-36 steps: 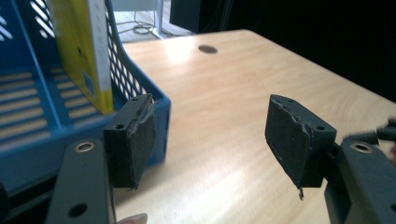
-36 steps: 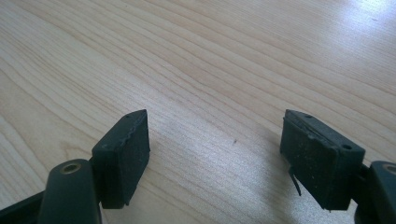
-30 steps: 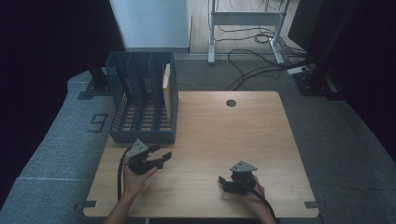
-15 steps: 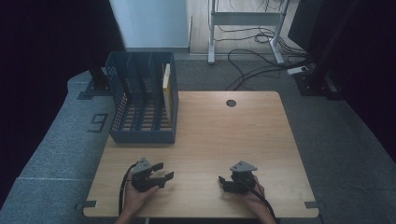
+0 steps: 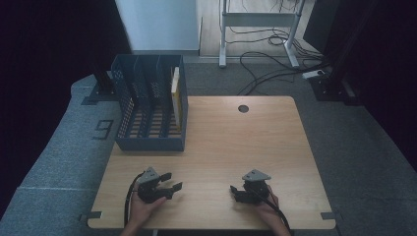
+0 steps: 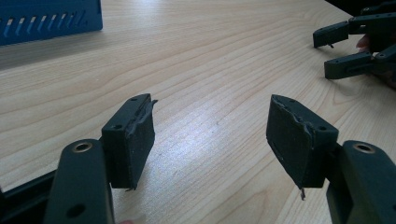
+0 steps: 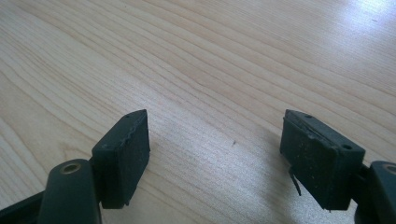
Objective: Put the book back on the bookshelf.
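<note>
My left gripper (image 5: 173,180) rests low over the wooden table (image 5: 236,142) near its front edge, held in a hand, jaws open and pointing right. In the left gripper view my left gripper (image 6: 212,135) has only bare wood between its pads, and the right gripper (image 6: 327,53) lies at the upper right. My right gripper (image 5: 234,192) sits near the front edge too, open, pointing left towards the other. Nothing but wood grain lies between the pads of my right gripper (image 7: 215,140).
A blue slotted file rack (image 5: 150,142) stands at the table's back left, with a yellow folder (image 5: 175,91) upright in its rightmost slot. A round cable hole (image 5: 243,108) marks the far edge. Cables and a metal stand lie on the floor behind.
My left gripper has come down and back towards the front edge of the table, then stayed still. The right gripper has not moved.
</note>
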### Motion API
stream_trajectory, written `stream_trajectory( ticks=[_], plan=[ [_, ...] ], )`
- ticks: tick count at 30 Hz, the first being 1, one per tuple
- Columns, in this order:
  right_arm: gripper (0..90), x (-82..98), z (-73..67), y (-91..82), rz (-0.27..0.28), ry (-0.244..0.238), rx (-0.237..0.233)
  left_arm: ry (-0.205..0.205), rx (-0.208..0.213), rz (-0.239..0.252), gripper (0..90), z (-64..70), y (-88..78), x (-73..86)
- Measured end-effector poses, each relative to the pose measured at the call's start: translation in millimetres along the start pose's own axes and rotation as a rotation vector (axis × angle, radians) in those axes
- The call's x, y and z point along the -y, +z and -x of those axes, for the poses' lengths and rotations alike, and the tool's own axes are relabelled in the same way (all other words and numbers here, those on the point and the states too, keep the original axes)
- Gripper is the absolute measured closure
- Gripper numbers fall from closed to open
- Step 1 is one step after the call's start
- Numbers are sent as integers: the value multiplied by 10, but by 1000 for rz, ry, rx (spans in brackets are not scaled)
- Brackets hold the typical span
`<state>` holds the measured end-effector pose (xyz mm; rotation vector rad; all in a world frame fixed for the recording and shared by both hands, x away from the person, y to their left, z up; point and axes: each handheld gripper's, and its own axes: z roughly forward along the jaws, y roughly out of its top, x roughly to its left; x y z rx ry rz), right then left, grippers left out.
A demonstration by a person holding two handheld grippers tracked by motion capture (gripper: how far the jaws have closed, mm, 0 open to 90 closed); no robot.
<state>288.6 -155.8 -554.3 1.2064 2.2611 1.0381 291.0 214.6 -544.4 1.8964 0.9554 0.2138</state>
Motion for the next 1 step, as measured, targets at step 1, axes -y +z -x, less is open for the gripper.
stream_trajectory(
  ticks=[1],
  plan=[
    [236, -1, 1, 0, -2, 0, -1, -3, 0, 0, 324, -4, 0, 0]
  ],
)
